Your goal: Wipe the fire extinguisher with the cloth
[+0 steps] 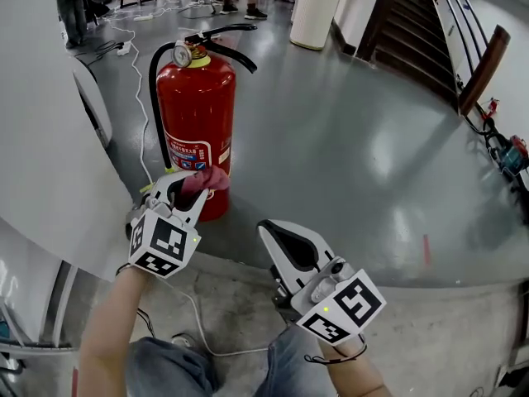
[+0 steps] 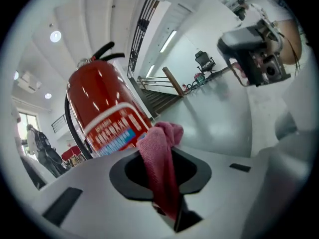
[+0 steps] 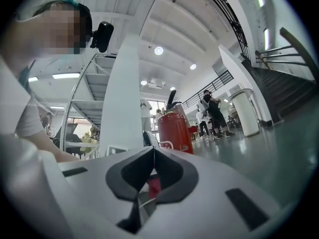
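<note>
So the fire extinguisher (image 1: 197,114) is standing upright on the grey floor (image 1: 347,155), label side facing the person, and everything else lines up around it. The left gripper (image 1: 183,187) sits low in front of the extinguisher, down near its base. Its fingers are clenched on the pink cloth (image 1: 202,180), with a wad poking out past the tips. I'd guess it's held that way so the soft bunched end meets the red paint, not the hard plastic. In the head view the cloth looks to be touching the extinguisher or just shy of it, can't really call it.

The right gripper (image 1: 269,230) hangs back, further from the extinguisher and off to the side of the left one. Its fingers are pressed together with nothing pinched between them. Looks like it's just parked out of the way, since 1 gripper is enough for wiping. Starting low probably means working up toward the gauge (image 1: 182,55).
</note>
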Tool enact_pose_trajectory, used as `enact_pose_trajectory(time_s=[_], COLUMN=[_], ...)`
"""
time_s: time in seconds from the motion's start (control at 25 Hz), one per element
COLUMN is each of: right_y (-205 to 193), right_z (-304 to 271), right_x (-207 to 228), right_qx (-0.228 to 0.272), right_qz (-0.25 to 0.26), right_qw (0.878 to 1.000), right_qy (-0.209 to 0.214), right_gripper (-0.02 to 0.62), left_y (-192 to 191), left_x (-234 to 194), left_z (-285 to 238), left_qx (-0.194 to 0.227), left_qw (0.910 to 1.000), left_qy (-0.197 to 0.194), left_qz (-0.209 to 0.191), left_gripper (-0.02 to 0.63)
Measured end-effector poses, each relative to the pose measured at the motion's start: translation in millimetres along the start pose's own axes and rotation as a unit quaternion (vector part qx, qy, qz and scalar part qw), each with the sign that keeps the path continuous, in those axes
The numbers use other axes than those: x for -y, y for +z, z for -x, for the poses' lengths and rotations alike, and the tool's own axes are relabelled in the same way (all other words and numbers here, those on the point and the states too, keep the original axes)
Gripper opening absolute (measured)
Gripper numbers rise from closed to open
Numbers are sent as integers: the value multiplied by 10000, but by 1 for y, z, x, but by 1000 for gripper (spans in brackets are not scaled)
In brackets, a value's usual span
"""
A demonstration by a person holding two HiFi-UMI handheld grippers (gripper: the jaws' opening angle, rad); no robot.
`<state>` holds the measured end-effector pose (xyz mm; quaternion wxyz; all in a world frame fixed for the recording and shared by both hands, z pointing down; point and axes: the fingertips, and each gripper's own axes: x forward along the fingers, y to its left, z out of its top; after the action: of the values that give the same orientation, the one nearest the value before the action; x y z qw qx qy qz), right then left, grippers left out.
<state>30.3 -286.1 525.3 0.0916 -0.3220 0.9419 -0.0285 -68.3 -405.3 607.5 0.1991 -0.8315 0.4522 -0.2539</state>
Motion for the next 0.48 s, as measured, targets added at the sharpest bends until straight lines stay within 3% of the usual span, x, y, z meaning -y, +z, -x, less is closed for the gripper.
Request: enact_pose_trajectory(time_s=[0.24, 0.32, 0.48], right_y=[11, 12, 6], right_z=[-3, -4, -5], right_x=[-6, -7, -9], right_qx=[141, 180, 135], right_qz=[21, 0, -41], right_qw=[9998, 9998, 9998], right_qy=[108, 122, 141], right_gripper=[14, 14, 14], left_y=[115, 124, 94], left_x=[-88, -95, -75], left_z=[43, 47, 38], left_qx=[1096, 1162, 1175], left_qw=[9903, 9886, 9881], left_qy=[838, 923, 934], left_qz=[-150, -237, -330], left_gripper=[84, 84, 84])
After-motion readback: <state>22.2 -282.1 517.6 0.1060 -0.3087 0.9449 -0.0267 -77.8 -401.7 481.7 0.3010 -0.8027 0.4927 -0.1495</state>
